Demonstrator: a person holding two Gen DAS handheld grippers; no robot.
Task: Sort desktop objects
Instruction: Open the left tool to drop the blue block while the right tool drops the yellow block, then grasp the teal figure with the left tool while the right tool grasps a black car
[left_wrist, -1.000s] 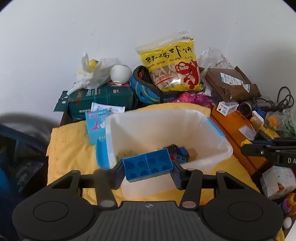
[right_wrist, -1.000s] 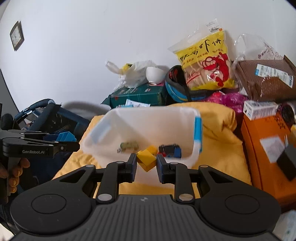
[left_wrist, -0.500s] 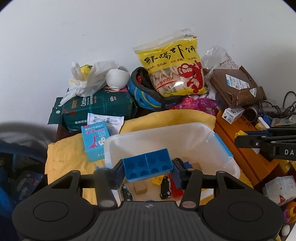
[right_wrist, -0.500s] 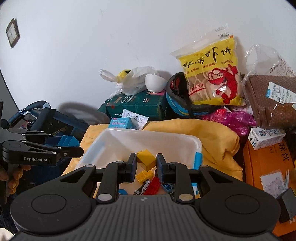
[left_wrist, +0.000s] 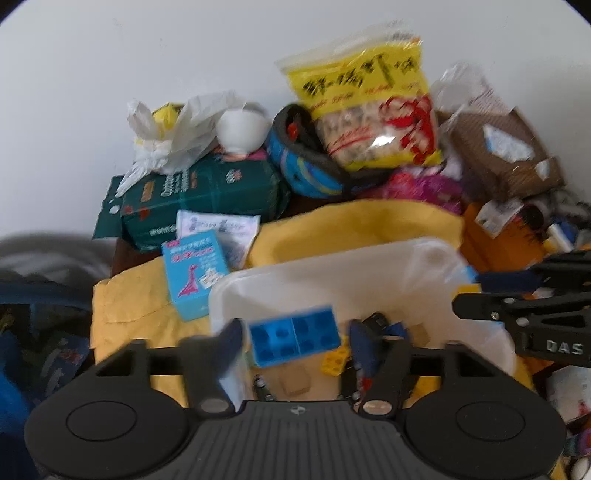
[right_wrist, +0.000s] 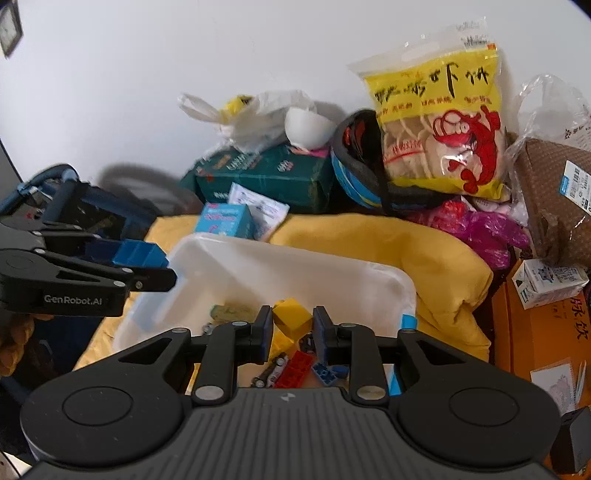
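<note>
Just inside bin rim, blocks

A yellow cloth covers the surface, with clutter heaped along its far edge against a white wall. A yellow snack bag printed with a red shrimp leans upright there, behind a blue and black helmet. Left of the helmet, a white bowl and a crumpled white plastic bag rest on a dark green pack. At the right edge sit a brown parcel, pink wrapping, a small carton and an orange box.
</note>
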